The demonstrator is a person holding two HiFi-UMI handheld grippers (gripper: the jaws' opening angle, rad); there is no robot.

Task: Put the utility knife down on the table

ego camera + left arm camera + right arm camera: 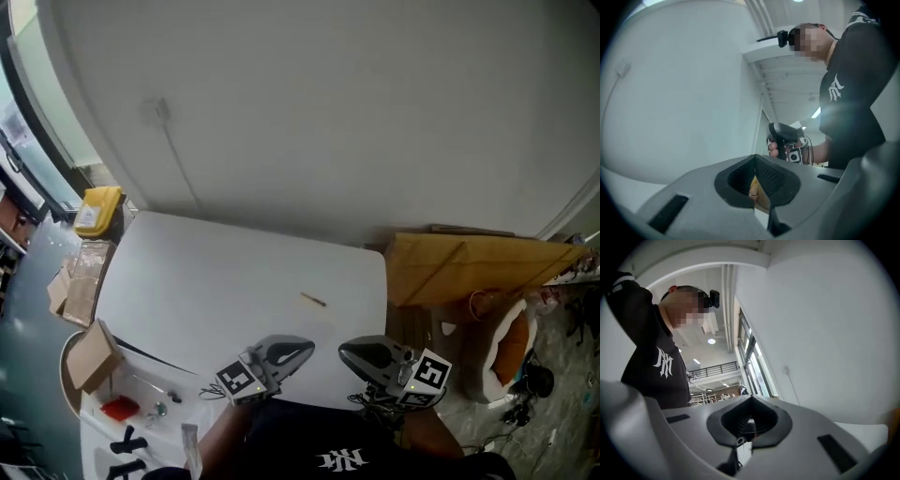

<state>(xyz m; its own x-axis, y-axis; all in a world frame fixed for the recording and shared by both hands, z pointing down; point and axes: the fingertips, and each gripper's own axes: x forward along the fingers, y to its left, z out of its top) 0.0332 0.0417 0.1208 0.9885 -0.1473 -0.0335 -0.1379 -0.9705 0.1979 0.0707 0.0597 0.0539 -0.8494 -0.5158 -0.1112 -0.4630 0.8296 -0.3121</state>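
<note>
Low over the near edge of the white table [216,281], my two grippers point their tips at each other, a small gap between them. The left gripper [305,350] is shut, and nothing is gripped at its tips [755,158]. The right gripper [345,352] is shut too, its tips [751,399] closed on nothing. In the left gripper view a hand holds the right gripper [776,127] up in front of a dark shirt. A thin tan object [313,300] lies on the table beyond the tips; it is too small to tell if it is the utility knife.
A large cardboard box [459,267] stands off the table's right end. At the left are a yellow case [99,211], clear packets [82,281], a small cardboard box [89,356] and a red item [120,408]. A white wall [309,112] backs the table.
</note>
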